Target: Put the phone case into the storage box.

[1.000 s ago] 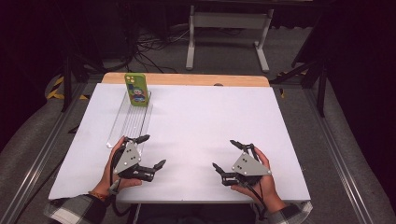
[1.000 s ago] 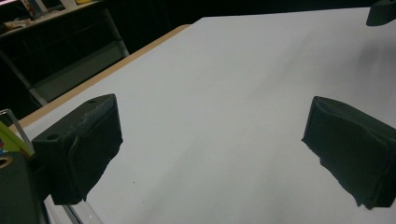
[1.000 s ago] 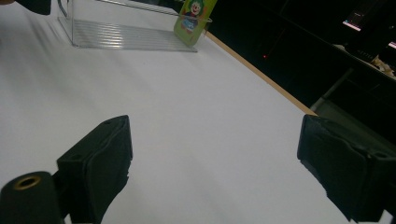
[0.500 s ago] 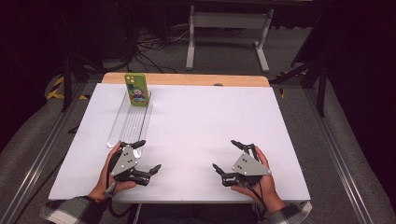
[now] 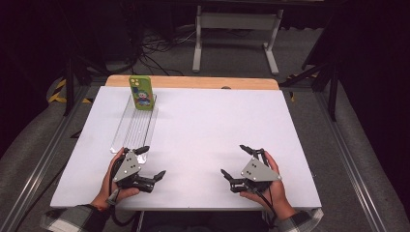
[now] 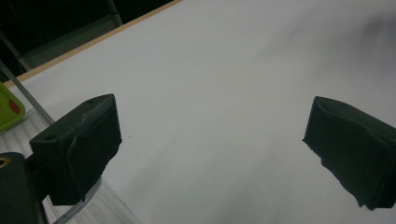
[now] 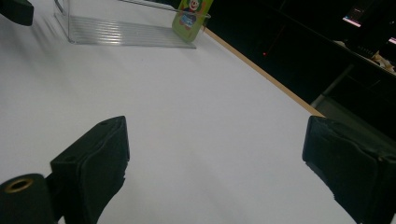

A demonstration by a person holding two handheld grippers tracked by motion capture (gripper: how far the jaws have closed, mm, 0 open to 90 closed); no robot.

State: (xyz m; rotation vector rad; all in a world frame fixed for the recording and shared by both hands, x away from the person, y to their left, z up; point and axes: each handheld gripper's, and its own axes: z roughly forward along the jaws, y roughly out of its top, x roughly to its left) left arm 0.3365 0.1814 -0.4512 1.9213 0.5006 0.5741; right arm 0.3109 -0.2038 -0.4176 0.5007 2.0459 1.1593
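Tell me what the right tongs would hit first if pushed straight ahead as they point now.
Probably nothing nearby: the right tongs point across bare white table. The clear rack holding the green phone lies off to the side, though depth is uncertain.

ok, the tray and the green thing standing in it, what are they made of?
Tray: looks like clear acrylic or similar plastic, see-through with a ribbed floor and glossy edges. Green phone case: probably smooth plastic or silicone with a printed cartoon; which one I cannot tell.

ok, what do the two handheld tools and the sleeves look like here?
Both are black two-jaw units. The left tool and right tool each carry a grey three-cornered plate with small dark marks on top. The jaw pads are blocky, matte black; a brass-coloured hole shows near each left pad. A dark cable trails beneath each hand. The sleeves are grey plaid.
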